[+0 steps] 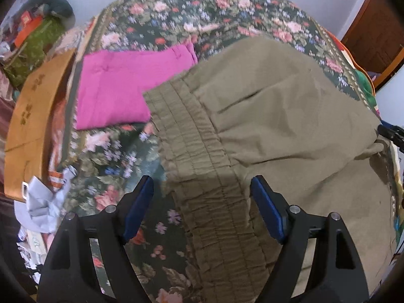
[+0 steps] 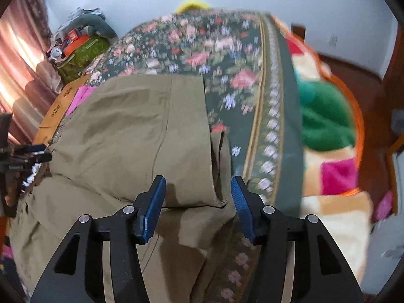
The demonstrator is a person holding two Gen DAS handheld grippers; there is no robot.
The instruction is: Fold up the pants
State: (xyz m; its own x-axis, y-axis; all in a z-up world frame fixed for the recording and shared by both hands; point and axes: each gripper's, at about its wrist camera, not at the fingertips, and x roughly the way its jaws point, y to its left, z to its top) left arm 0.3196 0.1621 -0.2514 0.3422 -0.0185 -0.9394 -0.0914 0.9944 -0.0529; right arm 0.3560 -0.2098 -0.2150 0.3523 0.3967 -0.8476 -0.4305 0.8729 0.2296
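Left gripper (image 1: 202, 207): jaws wide, empty, above elastic waistband (image 1: 199, 156). Right gripper (image 2: 198, 207): parted, empty, over folded hem. Olive pants (image 2: 131, 126): on floral bedspread (image 2: 227, 58); light, limp; pinch at edges.

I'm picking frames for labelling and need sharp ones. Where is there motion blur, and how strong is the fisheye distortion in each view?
Left wrist view: the floral bedspread and pink garment smear slightly, while the olive pants stay fairly crisp. Right wrist view: the bedspread's flowers streak heavily, though the pants remain readable. Both views: a dark round rim and a bed bulging like a dome.
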